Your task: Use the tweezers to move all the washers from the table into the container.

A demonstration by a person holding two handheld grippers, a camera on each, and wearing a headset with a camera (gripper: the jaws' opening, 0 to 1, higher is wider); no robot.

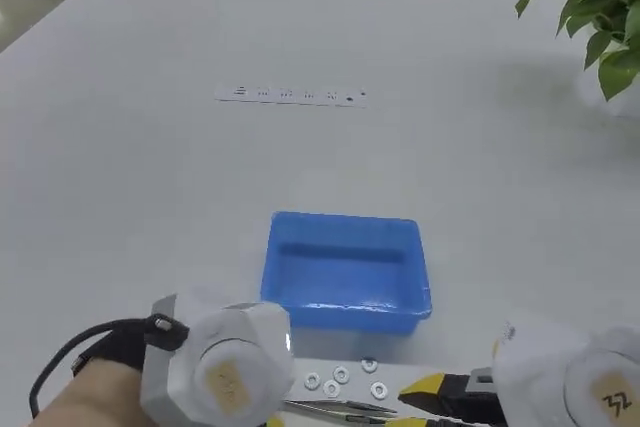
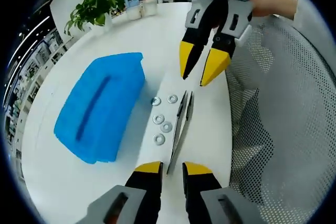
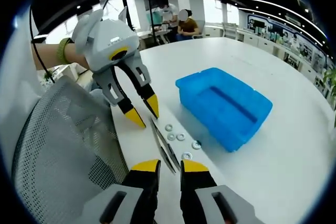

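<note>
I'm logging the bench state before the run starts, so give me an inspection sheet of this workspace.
Surface: white table, smooth and level.
Job's things: blue container, empty; five washers on the table beside it; tweezers lying next to the washers, not held.
Clutter: power strip farther up the table.
Grippers: left claw open and right claw open, facing each other along the tweezers, holding nothing.
Cables: black cable loops from the left claw's body.
Surroundings: potted plant at the table's far corner; mesh chair at the near edge; seated person in the background.
</note>
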